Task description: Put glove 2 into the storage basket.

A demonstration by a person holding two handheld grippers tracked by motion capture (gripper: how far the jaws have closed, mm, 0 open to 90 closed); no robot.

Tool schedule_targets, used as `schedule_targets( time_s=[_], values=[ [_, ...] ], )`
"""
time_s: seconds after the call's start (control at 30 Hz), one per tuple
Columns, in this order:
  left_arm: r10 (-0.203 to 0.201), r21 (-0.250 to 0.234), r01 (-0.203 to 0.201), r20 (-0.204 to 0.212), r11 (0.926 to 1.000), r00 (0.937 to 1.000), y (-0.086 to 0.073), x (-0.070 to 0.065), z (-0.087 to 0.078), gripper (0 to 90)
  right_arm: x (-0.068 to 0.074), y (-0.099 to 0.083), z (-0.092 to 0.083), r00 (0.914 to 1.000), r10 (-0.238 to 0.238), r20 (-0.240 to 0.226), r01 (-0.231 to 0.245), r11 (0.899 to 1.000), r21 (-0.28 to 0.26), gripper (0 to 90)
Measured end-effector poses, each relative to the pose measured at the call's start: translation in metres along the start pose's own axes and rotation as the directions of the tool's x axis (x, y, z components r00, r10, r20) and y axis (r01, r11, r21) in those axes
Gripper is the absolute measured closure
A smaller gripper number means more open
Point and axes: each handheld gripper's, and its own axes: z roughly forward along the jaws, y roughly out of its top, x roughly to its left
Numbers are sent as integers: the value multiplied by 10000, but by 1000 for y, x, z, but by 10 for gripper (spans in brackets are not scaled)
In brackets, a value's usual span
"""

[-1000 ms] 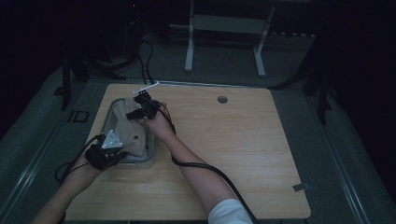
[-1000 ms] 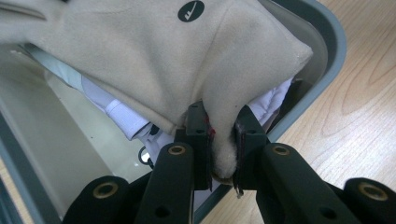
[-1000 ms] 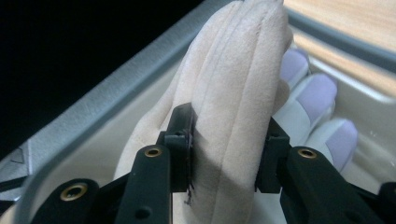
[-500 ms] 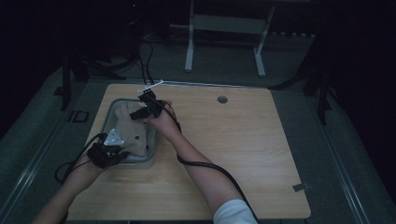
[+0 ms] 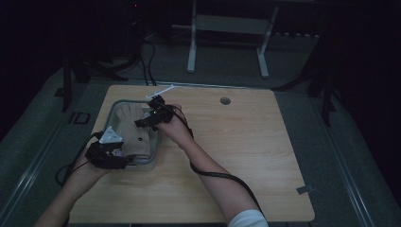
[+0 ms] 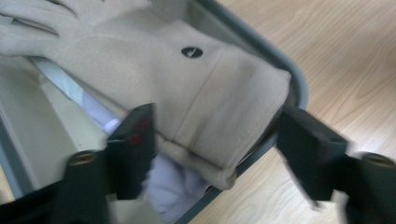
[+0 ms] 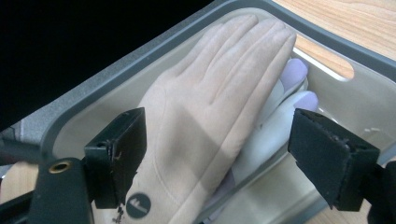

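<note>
A beige glove [image 5: 130,127] lies flat in a clear bin with a grey rim [image 5: 157,142] on the left of the wooden table. It rests on a pale lilac glove [image 7: 294,74]. My left gripper [image 5: 120,158] is at the bin's near end. Its jaws have just been opening and now stand open on either side of the beige cuff [image 6: 196,88], with no pad pressing on it [image 6: 215,121]. My right gripper [image 5: 145,113] hovers over the bin's right side. Its jaws have also just been opening and stand open [image 7: 217,126] above the glove's fingers [image 7: 201,107].
The bin's rim [image 6: 280,65] runs close along both grippers. Bare wooden tabletop [image 5: 246,151] stretches to the right, with a round grommet hole [image 5: 225,100] near the back. A white stick-like object [image 5: 161,91] lies at the back edge. A metal stand [image 5: 227,42] is behind the table.
The right gripper has shifted slightly to the right, away from the bin's middle. The left hand has stayed at the bin's near end. The beige glove lies in the bin.
</note>
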Motion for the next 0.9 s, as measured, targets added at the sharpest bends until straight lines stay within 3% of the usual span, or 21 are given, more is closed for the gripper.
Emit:
schedule_targets(
  time_s=[0.13, 0.37, 0.67, 0.9],
  values=[
    [-121, -403, 118, -78, 9991, 9999, 3, -2, -2, 151, 0, -7, -5, 10000, -71, -37, 70, 10000, -42, 194],
    [-306, -1401, 297, -45, 9897, 9995, 6, -13, -1, 151, 3, -22, -21, 9989, -475, -7, 475, 9987, -177, 188],
    [17, -1677, 72, 527, 9858, 9986, 16, -35, 10, 151, 0, -40, -42, 9978, -664, 40, 665, 9975, -230, 192],
    [381, -1772, -179, 1114, 9840, 9930, 25, -55, 18, 151, -6, -55, -59, 9976, -676, 136, 679, 9974, -238, 185]
  ],
)
